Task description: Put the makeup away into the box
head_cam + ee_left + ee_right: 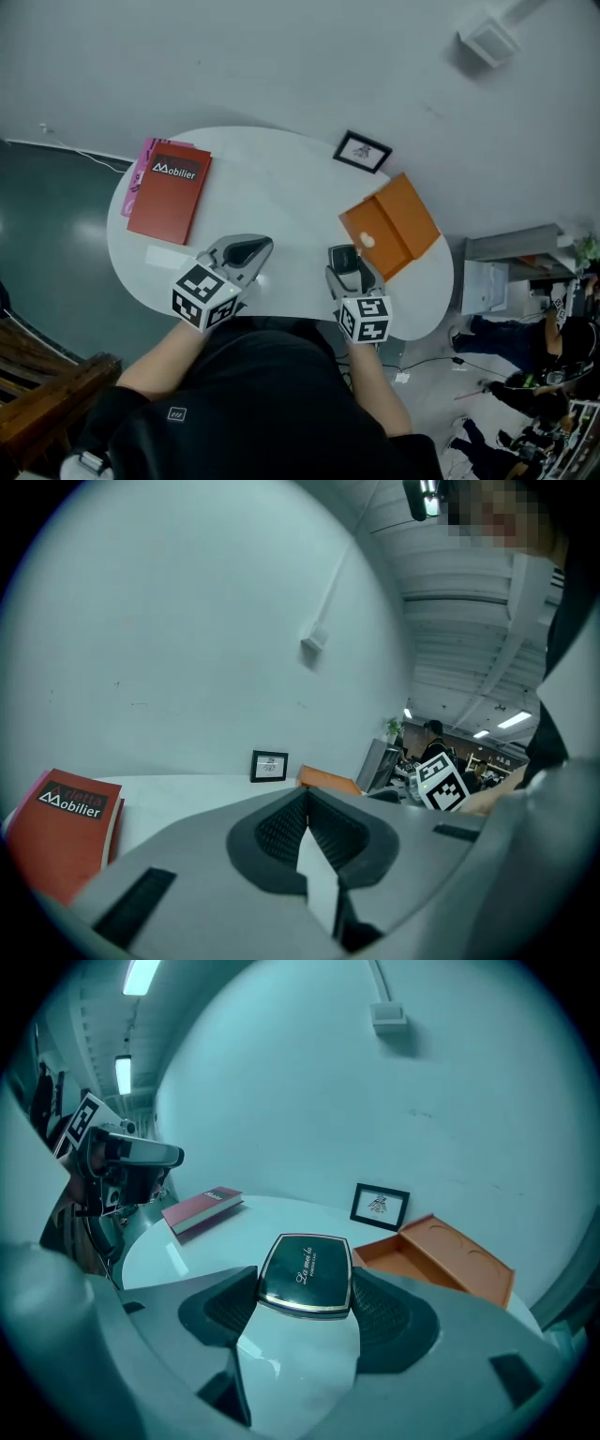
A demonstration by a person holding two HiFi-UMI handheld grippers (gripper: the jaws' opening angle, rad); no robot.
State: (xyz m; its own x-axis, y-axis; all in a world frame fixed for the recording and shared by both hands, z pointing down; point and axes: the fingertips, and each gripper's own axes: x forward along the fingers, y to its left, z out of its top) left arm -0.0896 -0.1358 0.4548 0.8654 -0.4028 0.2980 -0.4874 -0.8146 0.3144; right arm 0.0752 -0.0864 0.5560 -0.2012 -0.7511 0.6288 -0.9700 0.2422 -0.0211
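Note:
A black makeup compact [306, 1274] with a gold rim and script lettering on its lid sits flat between the pads of my right gripper [306, 1290], which is shut on it. In the head view that gripper [346, 265] holds the compact [344, 256] over the white table [281, 202], just left of the open orange box [389, 225]. The box [441, 1255] lies open and flat, its tray towards me. My left gripper [249, 253] hovers over the table's near edge. Its jaws [307, 808] are shut with nothing between them.
A red book [171, 192] lies on a pink one at the table's left. A small black picture frame [362, 151] stands at the back by the wall. A white slip [169, 258] lies near the left gripper. A wooden chair [37, 394] is at lower left.

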